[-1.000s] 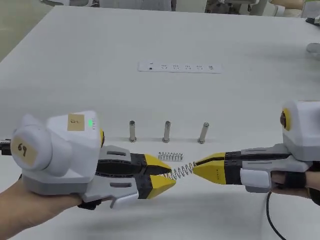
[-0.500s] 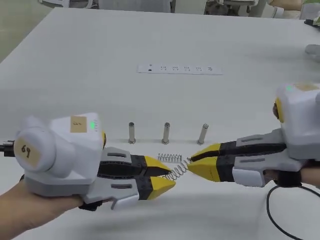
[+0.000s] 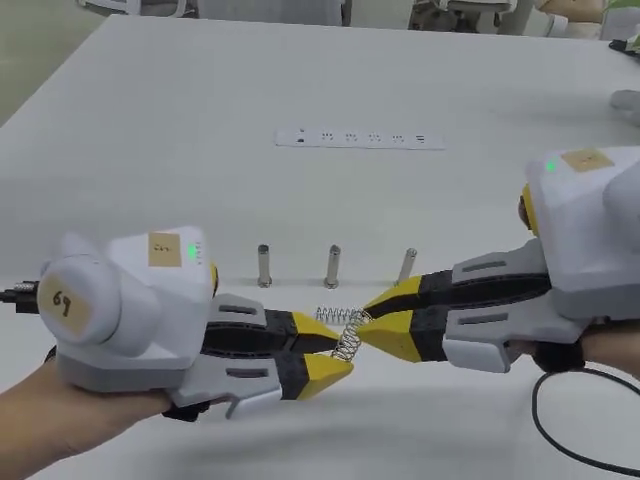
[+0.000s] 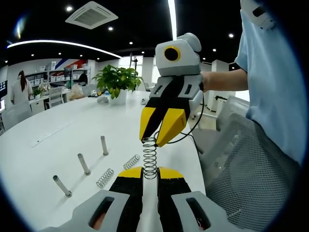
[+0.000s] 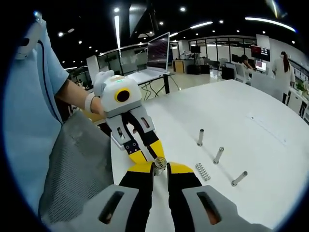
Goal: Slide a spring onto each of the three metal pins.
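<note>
A short metal spring spans between my two grippers just above the white table. My left gripper is shut on its near end, seen between the yellow jaws in the left gripper view. The right gripper is shut on the other end, with the coil seen end-on. Three upright metal pins stand in a row just beyond the tips, all bare. Two more springs lie on the table near the pins.
A white power strip lies flat farther back on the table. A black cable loops on the table under the right gripper. A potted plant stands at the far end, and a mesh chair sits beside the table.
The right gripper has moved left and closer to the left gripper, so the spring between them is shorter and more tilted. The left gripper has hardly moved.
</note>
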Action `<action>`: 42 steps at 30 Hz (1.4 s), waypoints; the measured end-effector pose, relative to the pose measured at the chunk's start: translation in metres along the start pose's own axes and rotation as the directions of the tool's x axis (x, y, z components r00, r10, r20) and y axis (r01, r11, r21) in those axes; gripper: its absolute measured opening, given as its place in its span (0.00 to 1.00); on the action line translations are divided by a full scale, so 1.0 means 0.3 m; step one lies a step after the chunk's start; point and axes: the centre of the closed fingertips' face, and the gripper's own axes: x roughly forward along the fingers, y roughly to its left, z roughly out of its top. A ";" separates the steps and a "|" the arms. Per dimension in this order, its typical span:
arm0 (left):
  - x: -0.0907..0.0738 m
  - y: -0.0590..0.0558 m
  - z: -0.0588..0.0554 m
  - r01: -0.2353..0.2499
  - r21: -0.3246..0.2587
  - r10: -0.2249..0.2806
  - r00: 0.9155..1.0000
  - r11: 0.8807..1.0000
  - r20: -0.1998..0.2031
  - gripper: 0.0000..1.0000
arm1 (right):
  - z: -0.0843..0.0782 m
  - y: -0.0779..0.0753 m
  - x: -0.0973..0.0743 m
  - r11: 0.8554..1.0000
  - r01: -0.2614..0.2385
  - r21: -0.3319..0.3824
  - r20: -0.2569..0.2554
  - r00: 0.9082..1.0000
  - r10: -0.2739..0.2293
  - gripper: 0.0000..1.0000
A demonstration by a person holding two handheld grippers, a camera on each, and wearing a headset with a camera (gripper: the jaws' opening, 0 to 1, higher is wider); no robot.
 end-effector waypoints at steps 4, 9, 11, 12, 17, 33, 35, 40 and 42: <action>0.002 -0.003 -0.004 0.004 -0.002 -0.004 1.000 1.000 -0.004 0.02 | -0.004 -0.003 0.001 1.000 0.000 -0.004 -0.006 1.000 0.000 0.08; 0.004 -0.005 -0.010 0.008 0.001 -0.008 1.000 1.000 -0.012 0.02 | -0.010 -0.001 0.004 1.000 -0.003 -0.022 -0.017 1.000 0.003 0.08; 0.003 -0.006 -0.013 0.010 0.002 -0.010 1.000 1.000 -0.016 0.02 | -0.011 0.002 0.005 0.999 -0.008 -0.040 -0.022 1.000 0.008 0.08; 0.003 -0.007 -0.015 0.009 0.007 -0.009 1.000 1.000 -0.019 0.02 | -0.015 0.001 0.005 0.999 -0.005 -0.052 -0.029 1.000 0.004 0.08; 0.004 -0.016 -0.032 0.026 0.027 -0.025 0.998 0.999 -0.050 0.02 | -0.039 0.001 -0.001 0.993 -0.024 -0.116 -0.093 0.996 0.014 0.19; 0.009 -0.061 -0.079 0.129 0.186 -0.092 0.977 0.974 -0.194 0.02 | -0.102 0.059 0.009 0.950 -0.153 -0.271 -0.267 0.961 0.078 0.23; 0.010 -0.067 -0.085 0.143 0.197 -0.100 0.973 0.970 -0.209 0.02 | -0.100 0.065 0.013 0.947 -0.160 -0.280 -0.271 0.959 0.081 0.22; 0.011 -0.069 -0.093 0.160 0.218 -0.108 0.967 0.963 -0.232 0.02 | -0.101 0.078 0.024 0.939 -0.177 -0.294 -0.284 0.955 0.091 0.21; 0.009 -0.066 -0.096 0.164 0.229 -0.107 0.964 0.960 -0.243 0.02 | -0.107 0.080 0.030 0.935 -0.183 -0.304 -0.294 0.952 0.090 0.20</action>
